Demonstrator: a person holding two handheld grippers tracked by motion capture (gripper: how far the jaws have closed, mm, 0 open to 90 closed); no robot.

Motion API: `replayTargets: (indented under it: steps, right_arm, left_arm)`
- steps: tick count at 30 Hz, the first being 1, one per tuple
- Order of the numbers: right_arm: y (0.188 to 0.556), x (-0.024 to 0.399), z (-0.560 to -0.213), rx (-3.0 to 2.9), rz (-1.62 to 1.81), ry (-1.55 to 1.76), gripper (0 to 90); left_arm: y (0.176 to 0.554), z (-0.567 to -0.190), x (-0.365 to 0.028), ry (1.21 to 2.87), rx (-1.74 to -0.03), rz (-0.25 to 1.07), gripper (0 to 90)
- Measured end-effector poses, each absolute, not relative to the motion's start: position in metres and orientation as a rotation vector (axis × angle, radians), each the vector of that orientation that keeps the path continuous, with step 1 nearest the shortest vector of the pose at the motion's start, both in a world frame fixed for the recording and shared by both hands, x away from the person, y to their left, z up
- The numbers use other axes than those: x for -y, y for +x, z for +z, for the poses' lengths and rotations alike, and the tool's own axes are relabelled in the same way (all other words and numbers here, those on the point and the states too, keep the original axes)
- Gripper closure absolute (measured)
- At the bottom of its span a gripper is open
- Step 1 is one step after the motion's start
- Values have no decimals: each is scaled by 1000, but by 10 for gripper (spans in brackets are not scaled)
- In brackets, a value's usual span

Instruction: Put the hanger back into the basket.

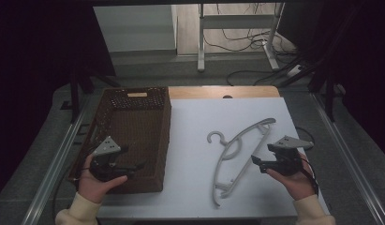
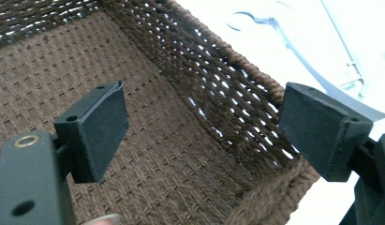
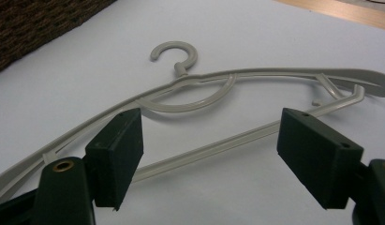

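A pale grey plastic hanger lies flat on the white table top, hook toward the basket. In the right gripper view the hanger stretches across, its lower bar passing between the jaws. My right gripper hovers just right of the hanger, open, touching nothing; its jaws stand wide in its own view. A brown woven basket stands at the left. My left gripper is held over the basket's near end, open and empty.
The basket's inside holds nothing I can see. A wooden strip edges the table's far side. Beyond it are a desk frame and floor cables. Dark curtains flank both sides.
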State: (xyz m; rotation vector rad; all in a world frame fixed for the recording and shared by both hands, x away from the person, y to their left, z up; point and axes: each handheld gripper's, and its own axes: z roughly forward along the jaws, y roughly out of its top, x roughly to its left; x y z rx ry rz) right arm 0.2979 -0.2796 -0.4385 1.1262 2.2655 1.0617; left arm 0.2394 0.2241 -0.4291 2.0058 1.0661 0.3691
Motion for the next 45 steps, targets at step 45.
replayTargets:
  steps: [45]
  right_arm:
    - [345,240,-442,-2318,896,1300,260]
  left_arm:
    - [240,-426,-227,1995,-1068,379,164]
